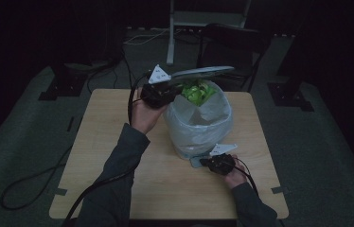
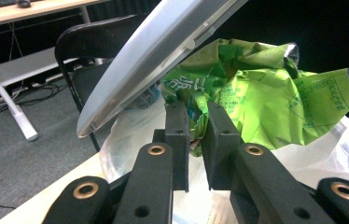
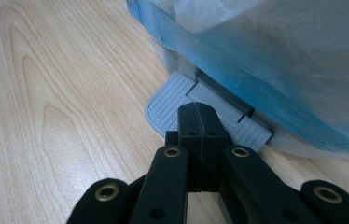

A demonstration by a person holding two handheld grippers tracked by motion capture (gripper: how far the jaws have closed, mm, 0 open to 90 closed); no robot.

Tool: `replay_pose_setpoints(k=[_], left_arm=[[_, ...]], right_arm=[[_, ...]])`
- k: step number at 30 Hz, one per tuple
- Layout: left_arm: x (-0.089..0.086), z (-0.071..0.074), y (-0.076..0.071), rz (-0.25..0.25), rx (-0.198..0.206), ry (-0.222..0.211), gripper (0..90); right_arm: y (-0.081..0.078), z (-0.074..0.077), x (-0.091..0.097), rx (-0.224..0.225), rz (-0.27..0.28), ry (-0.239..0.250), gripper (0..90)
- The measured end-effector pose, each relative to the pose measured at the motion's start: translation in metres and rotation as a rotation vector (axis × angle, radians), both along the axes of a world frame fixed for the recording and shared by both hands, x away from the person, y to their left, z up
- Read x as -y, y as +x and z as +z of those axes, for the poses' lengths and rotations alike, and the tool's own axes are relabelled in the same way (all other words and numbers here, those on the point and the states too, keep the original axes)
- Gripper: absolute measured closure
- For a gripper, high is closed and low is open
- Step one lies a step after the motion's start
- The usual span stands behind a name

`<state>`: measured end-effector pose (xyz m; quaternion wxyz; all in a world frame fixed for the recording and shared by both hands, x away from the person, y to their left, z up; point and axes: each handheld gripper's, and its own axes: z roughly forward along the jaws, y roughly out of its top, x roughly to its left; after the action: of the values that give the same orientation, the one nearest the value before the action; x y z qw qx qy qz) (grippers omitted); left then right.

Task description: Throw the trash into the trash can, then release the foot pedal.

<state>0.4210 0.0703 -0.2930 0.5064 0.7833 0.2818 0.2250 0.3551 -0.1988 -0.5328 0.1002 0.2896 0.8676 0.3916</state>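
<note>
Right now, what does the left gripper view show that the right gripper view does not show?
Left gripper view alone: the left gripper shut on a crumpled green wrapper above the bag's mouth, under the raised grey lid; a black chair stands behind.

Right gripper view alone: the right gripper, jaws shut, on the bin's ribbed grey pedal, on the wooden table.

Both: the pale plastic bag liner.
</note>
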Motion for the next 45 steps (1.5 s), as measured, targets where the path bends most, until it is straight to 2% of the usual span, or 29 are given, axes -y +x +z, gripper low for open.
replay_pose_setpoints(k=[3,5,8,24,33,45], left_arm=[[0.001,-0.001,0.002,-0.002,-0.004,0.004,79.8],[0.002,-0.003,0.003,-0.006,-0.023,0.002,71.0],[0.0,-0.004,0.003,-0.002,-0.021,0.011,67.7],[-0.029,-0.002,-0.011,0.029,0.018,-0.005,65.0],[-0.045,-0.001,-0.013,0.056,0.025,-0.028,63.7],[-0.052,-0.005,-0.014,0.072,0.018,-0.046,62.8]], right_arm=[[0.0,0.0,0.0,0.0,0.0,0.0,90.0],[0.0,0.0,0.0,0.0,0.0,0.0,90.0],[0.0,0.0,0.0,0.0,0.0,-0.001,90.0],[0.0,0.0,0.0,-0.004,-0.002,0.003,90.0],[0.0,0.0,0.0,-0.006,-0.001,0.006,90.0],[0.0,0.0,0.0,-0.006,-0.001,0.005,90.0]])
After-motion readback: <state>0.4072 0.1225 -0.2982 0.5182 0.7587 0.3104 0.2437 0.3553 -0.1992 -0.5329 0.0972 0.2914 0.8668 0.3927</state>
